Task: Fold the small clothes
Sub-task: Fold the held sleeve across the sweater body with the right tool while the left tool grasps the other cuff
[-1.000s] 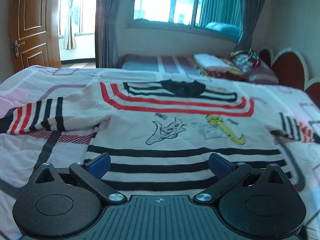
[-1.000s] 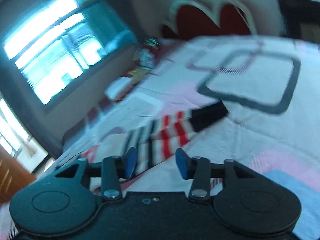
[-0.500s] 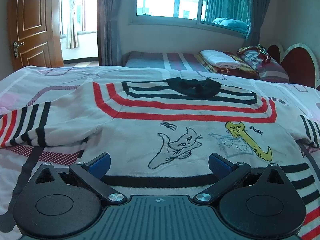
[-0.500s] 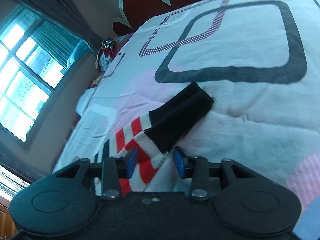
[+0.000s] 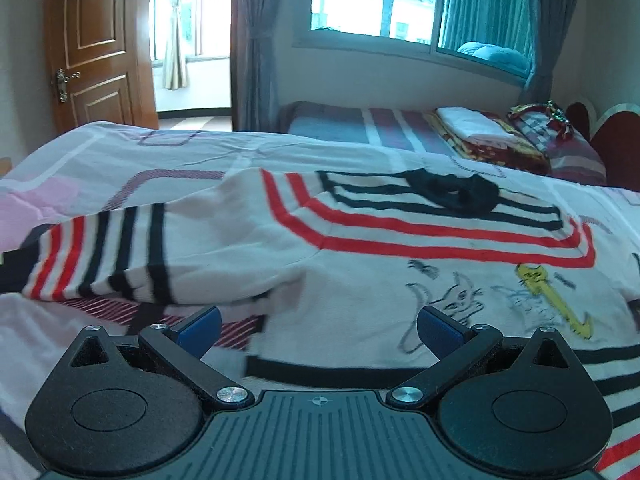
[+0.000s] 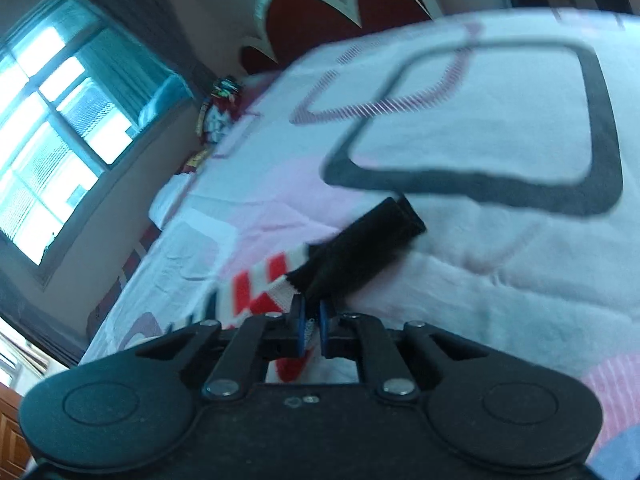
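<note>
One sweater (image 5: 400,264), cream with red and black stripes, lies flat on the bedspread (image 5: 120,160). The left wrist view alone shows its front: black collar (image 5: 456,194) at the far end, hem nearest the camera, so the body's long axis runs away from the lens. One sleeve (image 5: 120,256) extends left, its cuff out of frame. The left gripper (image 5: 318,326) hovers low above the hem area, fingers wide apart, holding nothing. Only the right wrist view shows the second sleeve (image 6: 332,264): its black cuff points up and right across the bedspread. The right gripper (image 6: 311,322) is clamped on this sleeve's striped fabric.
</note>
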Motion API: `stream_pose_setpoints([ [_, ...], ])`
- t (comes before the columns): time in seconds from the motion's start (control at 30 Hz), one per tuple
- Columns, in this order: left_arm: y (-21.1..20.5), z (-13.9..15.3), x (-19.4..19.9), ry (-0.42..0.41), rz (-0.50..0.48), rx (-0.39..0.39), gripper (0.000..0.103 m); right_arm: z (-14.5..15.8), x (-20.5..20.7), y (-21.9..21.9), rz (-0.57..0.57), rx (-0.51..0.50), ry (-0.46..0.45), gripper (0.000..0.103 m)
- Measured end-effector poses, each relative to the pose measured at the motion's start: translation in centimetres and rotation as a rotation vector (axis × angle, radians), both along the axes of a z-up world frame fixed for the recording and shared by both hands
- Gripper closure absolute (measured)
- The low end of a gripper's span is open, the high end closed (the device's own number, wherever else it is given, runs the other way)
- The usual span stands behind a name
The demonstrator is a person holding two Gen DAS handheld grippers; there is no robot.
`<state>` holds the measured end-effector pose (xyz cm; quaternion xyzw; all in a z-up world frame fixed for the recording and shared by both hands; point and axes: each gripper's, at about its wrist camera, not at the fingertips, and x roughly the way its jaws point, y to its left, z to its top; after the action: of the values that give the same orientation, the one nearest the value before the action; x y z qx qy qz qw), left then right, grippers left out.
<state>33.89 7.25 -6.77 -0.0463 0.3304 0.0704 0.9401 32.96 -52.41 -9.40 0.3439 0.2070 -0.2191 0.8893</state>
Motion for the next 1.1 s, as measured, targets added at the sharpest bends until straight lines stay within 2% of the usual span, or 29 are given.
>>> stream_pose_setpoints([
  [0.1, 1.0, -0.3, -0.5, 0.011, 0.021, -0.005, 0.0, 3.1, 1.5, 4.4, 0.117, -0.177, -0.023, 0.096],
  [0.17, 1.3, -0.3, -0.9, 0.013, 0.03, -0.009, 0.0, 5.0, 3.2, 9.4, 0.272, -0.314, -0.039, 0.096],
  [0.27, 1.9, -0.1, -1.5, 0.015, 0.042, -0.004, 0.0, 6.0, 5.2, 17.5, 0.522, -0.432, -0.055, 0.096],
  [0.4, 3.3, 0.2, -2.2, 0.018, 0.058, -0.011, 0.0, 3.9, 7.0, 27.7, 0.808, -0.409, -0.027, 0.096],
  [0.53, 4.9, 0.7, -3.0, 0.015, 0.08, -0.019, 0.0, -0.1, 7.8, 34.6, 0.992, -0.389, 0.063, 0.095],
  [0.57, 5.2, 0.8, -3.1, 0.01, 0.088, -0.023, 0.0, -0.9, 7.5, 35.8, 1.002, -0.431, 0.081, 0.095],
  [0.63, 5.7, 0.8, -3.1, 0.003, 0.103, -0.052, 0.0, -1.2, 6.4, 36.8, 0.998, -0.468, 0.029, 0.088],
  [0.7, 5.7, 0.6, -2.3, -0.009, 0.087, -0.121, 0.0, -1.1, 6.0, 37.3, 1.035, -0.501, 0.018, 0.071],
  [0.77, 5.0, 0.3, -1.0, -0.011, 0.062, -0.182, 0.0, -0.9, 6.2, 36.9, 1.059, -0.525, 0.01, 0.064],
  [0.8, 4.3, 0.2, 0.0, -0.023, 0.02, -0.225, 0.0, -0.5, 5.6, 36.4, 1.052, -0.522, 0.0, 0.069],
  [0.87, 2.6, -0.3, 2.2, -0.026, -0.059, -0.299, 0.0, 0.3, 4.3, 34.3, 0.993, -0.452, -0.046, 0.069],
  [0.97, -0.4, -1.4, 6.4, -0.025, -0.196, -0.435, 0.0, 0.8, 2.8, 31.2, 0.913, -0.36, -0.057, 0.068],
  [1.07, -3.5, -3.2, 10.7, 0.016, -0.308, -0.484, 0.002, 1.1, 1.5, 28.2, 0.85, -0.274, -0.059, 0.068],
  [1.1, -4.4, -3.9, 12.1, 0.049, -0.327, -0.498, 0.017, 1.0, 1.4, 27.3, 0.829, -0.252, -0.059, 0.068],
])
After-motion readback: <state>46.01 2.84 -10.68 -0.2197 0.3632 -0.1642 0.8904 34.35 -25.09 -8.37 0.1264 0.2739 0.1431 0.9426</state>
